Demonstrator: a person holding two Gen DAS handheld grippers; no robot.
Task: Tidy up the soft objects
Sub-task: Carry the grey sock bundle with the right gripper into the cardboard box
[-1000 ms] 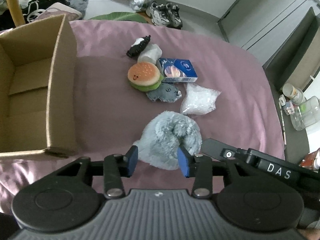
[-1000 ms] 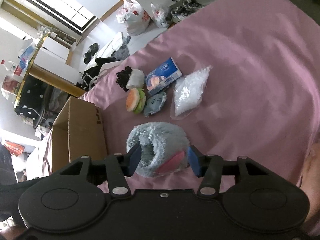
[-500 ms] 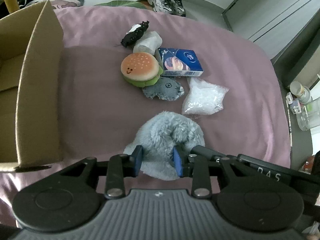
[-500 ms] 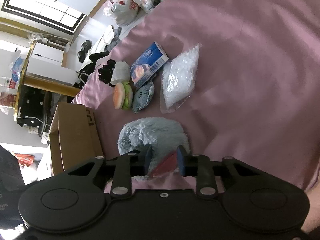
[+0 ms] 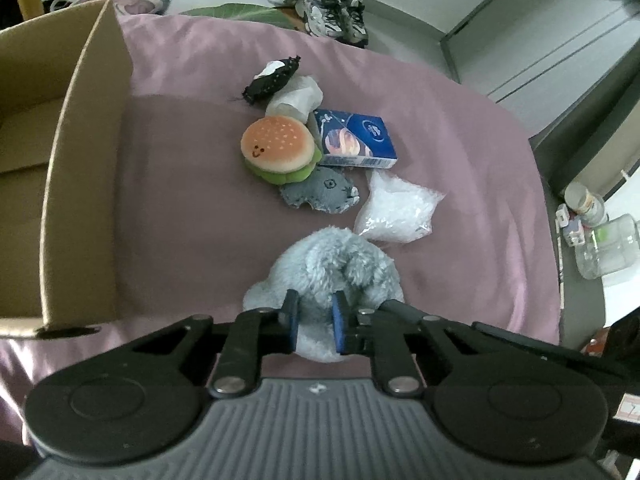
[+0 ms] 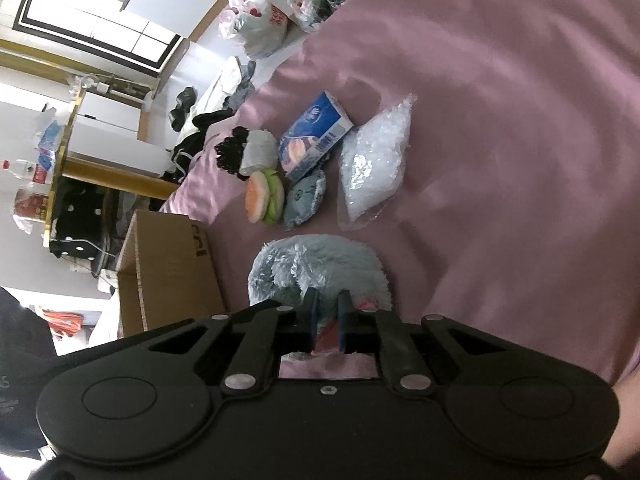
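A fluffy grey-blue slipper (image 5: 332,268) (image 6: 320,268) lies on the pink bedspread, and both grippers hold its near edge. My left gripper (image 5: 314,320) is shut on its fur. My right gripper (image 6: 325,320) is shut on the slipper's rim, where a pink lining shows between the blue pads. Beyond lie a burger plush (image 5: 278,148) (image 6: 264,196), a small grey plush (image 5: 320,192) (image 6: 306,198), a blue tissue pack (image 5: 354,138) (image 6: 312,140), a clear bag of white pellets (image 5: 398,208) (image 6: 374,164) and a black-and-white soft item (image 5: 274,76) (image 6: 248,148). An open cardboard box (image 5: 84,168) (image 6: 168,268) stands to the left.
The pink bedspread (image 5: 180,200) (image 6: 500,160) covers the bed. Shoes (image 5: 336,20), bags and clothes lie on the floor past the far edge. Bottles and jars (image 5: 596,232) stand on the floor at the right. A glass table (image 6: 44,152) with bottles is far left.
Both grippers have gone from open around the slipper to shut on its near edge. The left camera has also shifted a little toward the box.
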